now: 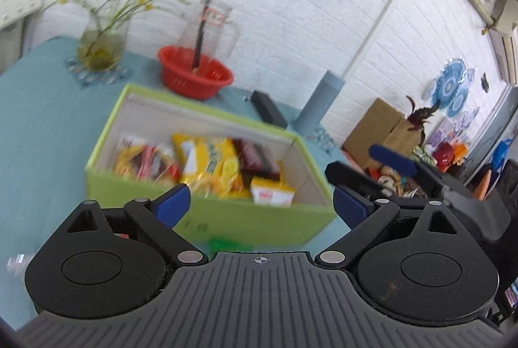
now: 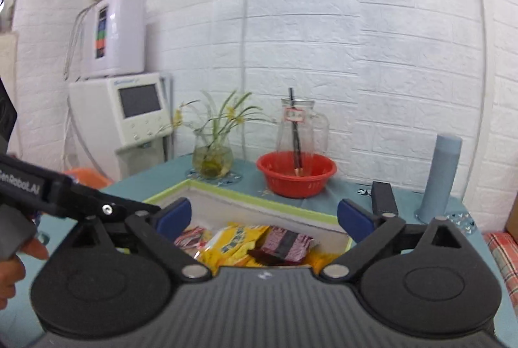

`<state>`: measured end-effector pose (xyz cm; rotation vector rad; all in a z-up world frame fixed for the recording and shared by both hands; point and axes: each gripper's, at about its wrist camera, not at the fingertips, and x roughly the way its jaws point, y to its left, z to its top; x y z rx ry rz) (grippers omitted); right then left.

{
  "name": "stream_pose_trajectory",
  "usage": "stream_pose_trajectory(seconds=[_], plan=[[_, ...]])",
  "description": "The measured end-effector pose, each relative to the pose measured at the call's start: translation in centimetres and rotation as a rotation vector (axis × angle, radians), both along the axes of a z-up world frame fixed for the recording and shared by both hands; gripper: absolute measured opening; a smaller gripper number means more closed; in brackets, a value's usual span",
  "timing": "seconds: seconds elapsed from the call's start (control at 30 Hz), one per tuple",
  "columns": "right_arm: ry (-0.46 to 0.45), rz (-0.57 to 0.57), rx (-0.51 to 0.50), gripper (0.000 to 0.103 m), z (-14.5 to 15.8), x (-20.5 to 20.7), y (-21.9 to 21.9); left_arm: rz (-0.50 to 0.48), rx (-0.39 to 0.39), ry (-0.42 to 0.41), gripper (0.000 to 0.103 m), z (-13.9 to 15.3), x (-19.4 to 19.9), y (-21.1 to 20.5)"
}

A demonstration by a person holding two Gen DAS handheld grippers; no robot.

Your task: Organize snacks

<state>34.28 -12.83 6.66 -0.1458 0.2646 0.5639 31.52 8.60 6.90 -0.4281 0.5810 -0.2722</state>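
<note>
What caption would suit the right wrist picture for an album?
Open right gripper poised over the green box of snack packets, red bowl behind.

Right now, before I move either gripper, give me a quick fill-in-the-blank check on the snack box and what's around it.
1. The snack packets lie inside the ____ box.
2. The basket behind that box is ____ in colour.
3. The left gripper and right gripper both have their jaws ____.
4. The black stick stands in the glass ____.

Missing words: green; red; open; pitcher
</note>
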Motion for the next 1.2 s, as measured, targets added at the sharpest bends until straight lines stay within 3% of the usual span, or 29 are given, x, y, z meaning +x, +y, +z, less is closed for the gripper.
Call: stream_pose_trajectory(seconds=[0.1,0.23,0.3,0.5,0.57,0.67,0.73,0.8,0.97,1.07,1.2], plan=[[0.041,0.045,-0.063,0.099,-0.8,-2.3,0.8,0.02,0.0,0.056,0.084,-2.2,-2.3,0.6],[0.116,0.04,-0.136,0.1,-3.7,-5.5,0.8,-0.01,-0.069,0.138,0.084,-5.2,-3.5,0.6],[0.165,0.01,-0.148,0.099,-5.3,-6.9,0.8,-0.016,-0.059,0.166,0.082,-6.0,-3.3,0.2],[0.313,0.074,-0.073,0.099,-9.0,-9.4,1.0,-0.062,-0.026,0.164,0.078,-5.9,-3.1,-0.6],[0.346,0.111,-0.067,0.095,-9.7,-9.2,2.0,-0.085,-0.003,0.183,0.077,-6.2,-2.6,-1.1],[0.394,0.174,-0.074,0.08,-10.6,-8.4,3.8,-0.156,-0.004,0.239,0.067,-7.2,-1.4,-2.0],[0.406,0.188,-0.053,0.078,-10.8,-8.0,4.3,-0.214,0.013,0.263,0.057,-7.9,-0.9,-2.6],[0.397,0.186,-0.07,0.077,-10.5,-8.3,4.6,-0.218,0.088,0.246,0.034,-7.6,-1.2,-3.0],[0.332,0.175,-0.09,0.079,-9.0,-11.8,3.5,-0.253,0.003,0.24,0.034,-7.0,-3.3,-3.1],[0.337,0.159,-0.092,0.083,-8.8,-14.3,2.1,-0.263,-0.006,0.252,0.034,-7.1,-5.4,-4.8],[0.352,0.128,-0.12,0.085,-9.3,-18.0,0.0,-0.289,-0.015,0.295,0.044,-7.9,-8.9,-7.9]])
